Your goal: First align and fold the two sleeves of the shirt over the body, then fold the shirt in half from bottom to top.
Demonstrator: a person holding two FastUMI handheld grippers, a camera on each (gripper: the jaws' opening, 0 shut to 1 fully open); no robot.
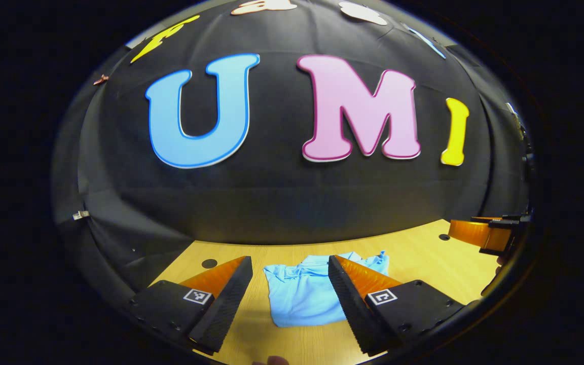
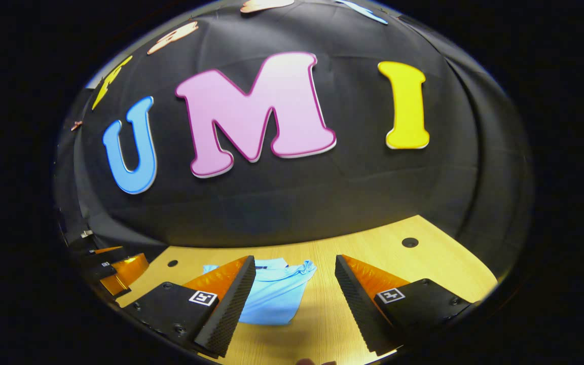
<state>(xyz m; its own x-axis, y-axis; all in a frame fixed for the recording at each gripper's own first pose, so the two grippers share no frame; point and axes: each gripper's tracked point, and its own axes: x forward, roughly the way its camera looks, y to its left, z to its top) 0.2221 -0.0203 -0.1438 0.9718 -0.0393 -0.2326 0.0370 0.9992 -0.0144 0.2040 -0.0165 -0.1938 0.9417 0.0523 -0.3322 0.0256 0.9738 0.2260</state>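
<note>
A light blue shirt (image 1: 304,294) lies folded into a compact bundle on the wooden table (image 1: 434,263), its collar toward the far wall. In the left gripper view my left gripper (image 1: 290,271) hangs above the table, open, its fingers framing the shirt without touching it. My right gripper (image 2: 295,271) is open too, held above the table, with the shirt (image 2: 277,294) showing behind its left finger. The right gripper (image 1: 489,234) also appears at the right edge of the left gripper view, and the left gripper (image 2: 114,268) at the left edge of the right gripper view.
The wooden table (image 2: 424,263) has small dark round holes (image 1: 209,263) (image 2: 410,242) near its far corners. The black cloth wall stands close behind the table's far edge. Bare wood lies to the right of the shirt.
</note>
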